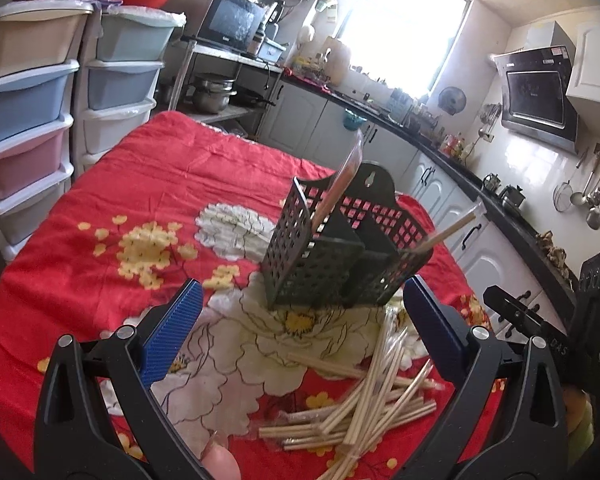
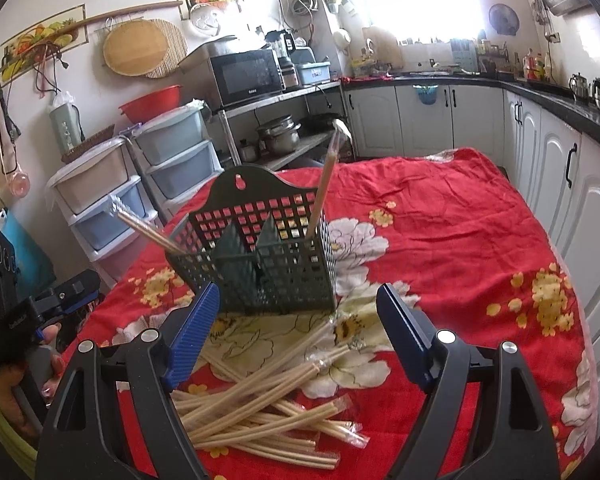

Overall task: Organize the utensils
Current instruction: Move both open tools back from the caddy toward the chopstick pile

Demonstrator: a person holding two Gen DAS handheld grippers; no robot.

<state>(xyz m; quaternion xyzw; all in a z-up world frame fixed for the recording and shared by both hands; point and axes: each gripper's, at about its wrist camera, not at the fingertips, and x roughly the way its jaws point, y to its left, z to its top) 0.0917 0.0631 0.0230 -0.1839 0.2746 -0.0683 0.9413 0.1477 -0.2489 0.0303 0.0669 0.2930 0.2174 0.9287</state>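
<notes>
A black perforated utensil caddy [image 1: 340,256] [image 2: 260,264] stands on the red floral cloth, split into compartments. One wrapped chopstick pair [image 1: 342,184] [image 2: 322,188] leans in one end compartment, and another [image 1: 448,232] [image 2: 148,228] leans in the opposite one. Several wrapped chopstick pairs [image 1: 360,404] [image 2: 268,400] lie in a loose pile in front of the caddy. My left gripper [image 1: 302,300] hovers open above the pile's left part, with nothing between its blue fingers. Over the same pile my right gripper [image 2: 296,304] is open and empty.
The table's red floral cloth [image 1: 148,184] [image 2: 460,240] has free room beside the caddy. Stacked plastic drawers [image 1: 28,120] stand beyond one edge. White cabinets under a black counter [image 2: 560,160] run along the other. The other gripper [image 1: 560,340] [image 2: 16,312] shows at each view's edge.
</notes>
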